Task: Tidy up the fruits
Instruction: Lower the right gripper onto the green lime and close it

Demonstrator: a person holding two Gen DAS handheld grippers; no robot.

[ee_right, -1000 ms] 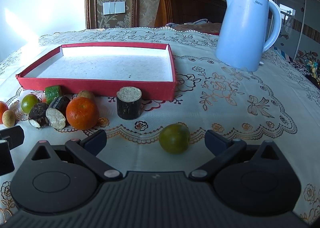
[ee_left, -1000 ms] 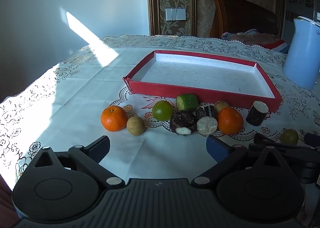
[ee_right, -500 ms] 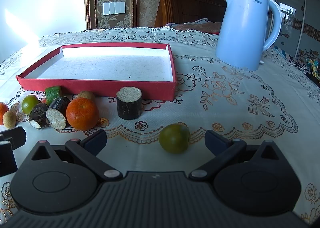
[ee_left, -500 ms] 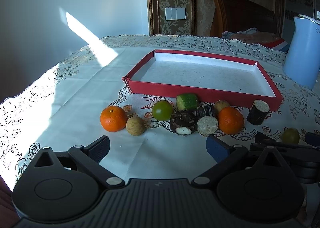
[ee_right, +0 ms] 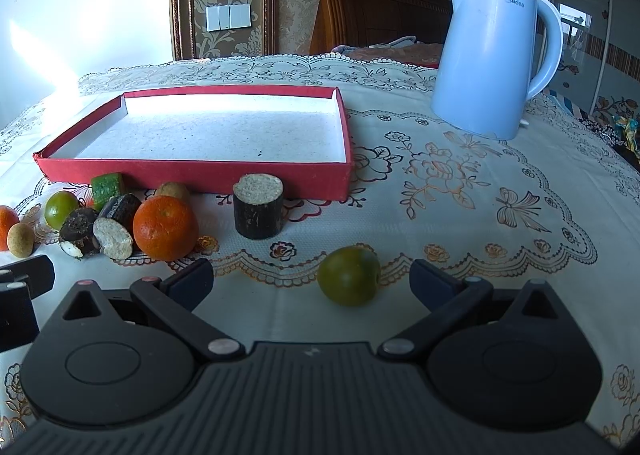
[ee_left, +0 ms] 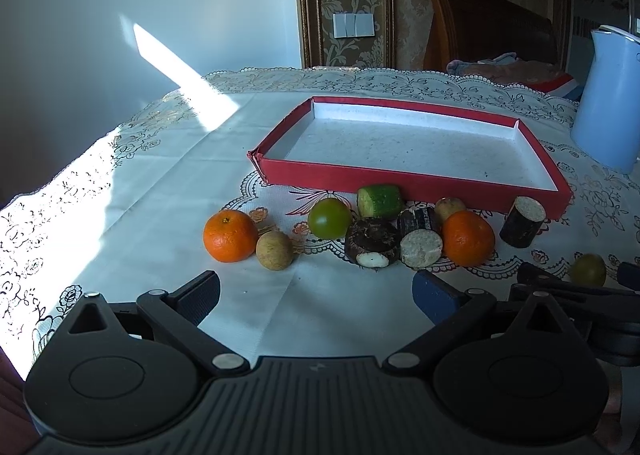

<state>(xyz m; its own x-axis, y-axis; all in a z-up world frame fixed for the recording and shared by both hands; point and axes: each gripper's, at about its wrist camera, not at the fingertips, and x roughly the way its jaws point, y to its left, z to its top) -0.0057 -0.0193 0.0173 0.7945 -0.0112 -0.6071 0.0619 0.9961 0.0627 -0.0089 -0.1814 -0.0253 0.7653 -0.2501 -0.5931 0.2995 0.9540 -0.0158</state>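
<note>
An empty red tray (ee_left: 336, 173) (ee_right: 192, 175) lies on the lace tablecloth. In front of it sit two oranges (ee_left: 230, 236) (ee_right: 165, 228), green round fruits (ee_left: 329, 217), a green cucumber piece (ee_left: 379, 201), small tan fruits (ee_left: 274, 250) and dark sugarcane pieces (ee_right: 258, 211). A lone green fruit (ee_right: 349, 275) lies on the cloth between the open fingers of my right gripper (ee_right: 312, 281); it is not gripped. My left gripper (ee_left: 316, 293) is open and empty, short of the fruit row.
A light blue electric kettle (ee_right: 490, 67) (ee_left: 612, 99) stands to the right of the tray. A wooden chair (ee_right: 372, 15) is behind the table. The table's left edge (ee_left: 48, 191) is sunlit.
Both views have shifted very slightly; the left gripper has drawn back a little. The fruits have not moved.
</note>
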